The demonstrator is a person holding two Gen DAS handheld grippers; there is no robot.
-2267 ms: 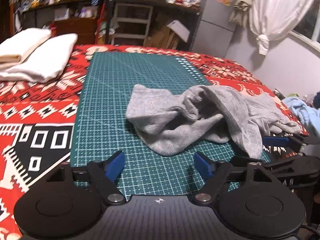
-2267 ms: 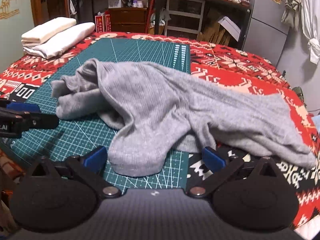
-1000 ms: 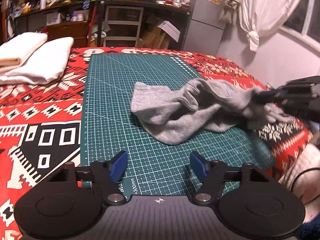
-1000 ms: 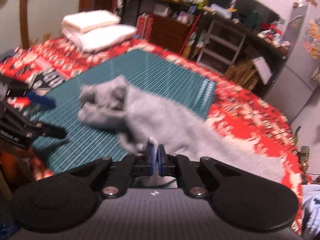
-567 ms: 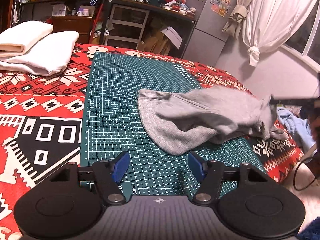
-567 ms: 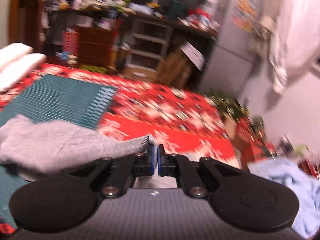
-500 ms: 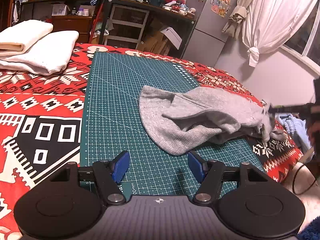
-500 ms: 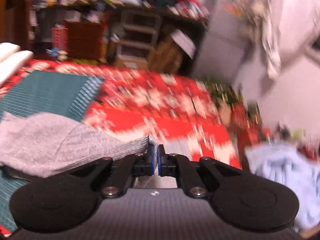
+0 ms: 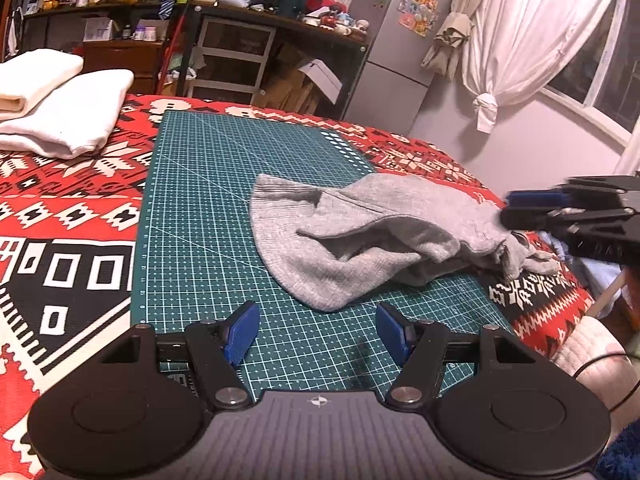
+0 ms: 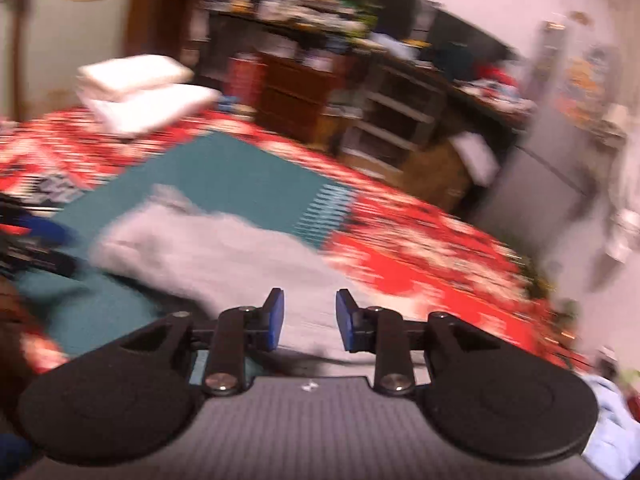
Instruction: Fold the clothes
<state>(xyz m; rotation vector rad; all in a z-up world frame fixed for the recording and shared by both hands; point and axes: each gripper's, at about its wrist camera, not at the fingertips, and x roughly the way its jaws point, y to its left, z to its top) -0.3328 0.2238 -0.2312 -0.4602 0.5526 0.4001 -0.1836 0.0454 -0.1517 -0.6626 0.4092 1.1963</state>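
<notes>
— Opening now, the right gripper (image 10: 309,316) has its blue pads parted above the grey garment (image 9: 360,236), not pressing it.
— And the left gripper (image 9: 316,332)?
— Spread wide, empty; the garment lies crumpled just ahead on the green cutting mat (image 9: 200,208).

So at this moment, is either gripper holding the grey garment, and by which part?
Nothing is held. The left gripper is open over the cutting mat; the right gripper is opening, its pads clear of the grey garment.
</notes>
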